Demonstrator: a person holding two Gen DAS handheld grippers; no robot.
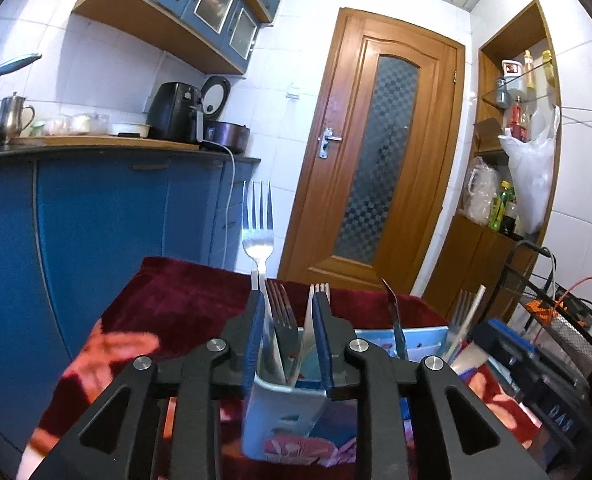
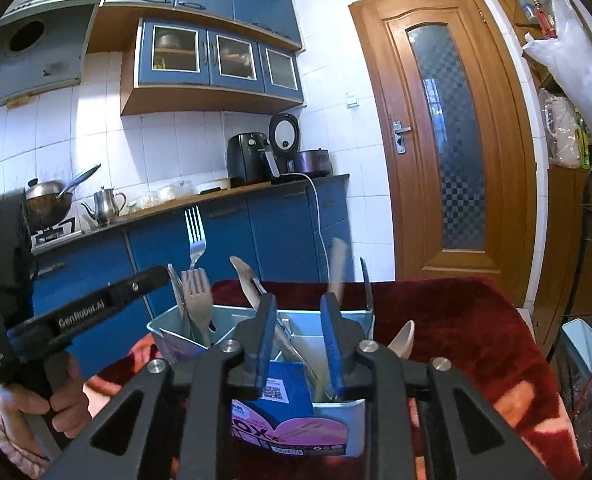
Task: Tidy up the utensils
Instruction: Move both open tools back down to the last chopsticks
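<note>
Light-blue divided utensil box point(image 2: 183, 322) is set upright on a red blanket. A steel fork point(image 1: 258, 236) is stood tines-up, highest of all. A dark fork point(image 1: 281, 320) and white plastic forks point(image 1: 316, 300) are stood in the same end compartment. White plastic knives point(image 2: 245, 280) and a spoon point(image 2: 404, 338) are leaned in other compartments.

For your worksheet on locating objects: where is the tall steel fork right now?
The steel fork stands upright at the far left end of the blue box, tines up, beside other forks.
</note>
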